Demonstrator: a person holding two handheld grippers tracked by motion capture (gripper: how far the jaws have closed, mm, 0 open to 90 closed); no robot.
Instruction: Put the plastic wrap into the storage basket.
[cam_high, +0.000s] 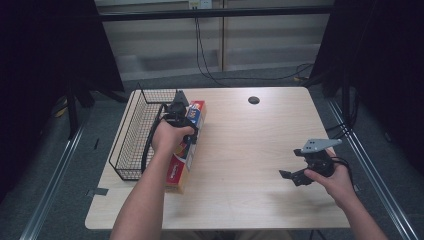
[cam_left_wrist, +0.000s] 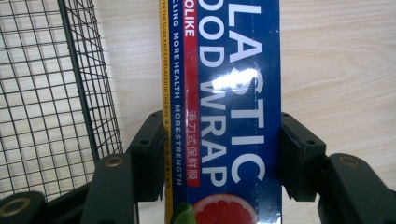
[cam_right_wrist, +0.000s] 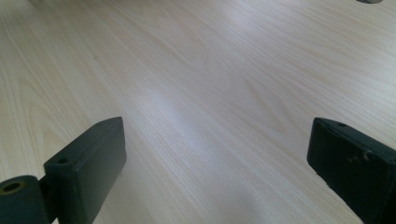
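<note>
Gripping the plastic wrap box (cam_left_wrist: 229, 116) on the table (cam_high: 250, 150), just right of the wire basket (cam_high: 135, 135), the left gripper (cam_left_wrist: 223, 154) seems clamped; the right gripper (cam_right_wrist: 217, 154) hovers wide open, empty

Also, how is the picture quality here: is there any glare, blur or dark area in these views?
High view: the table is evenly lit, while both side edges of the picture are nearly black. Left gripper view: a white glare patch sits on the glossy plastic wrap box, but its print stays readable. Right gripper view: a soft sheen lies across the wood, and the near fingers look slightly soft.
</note>
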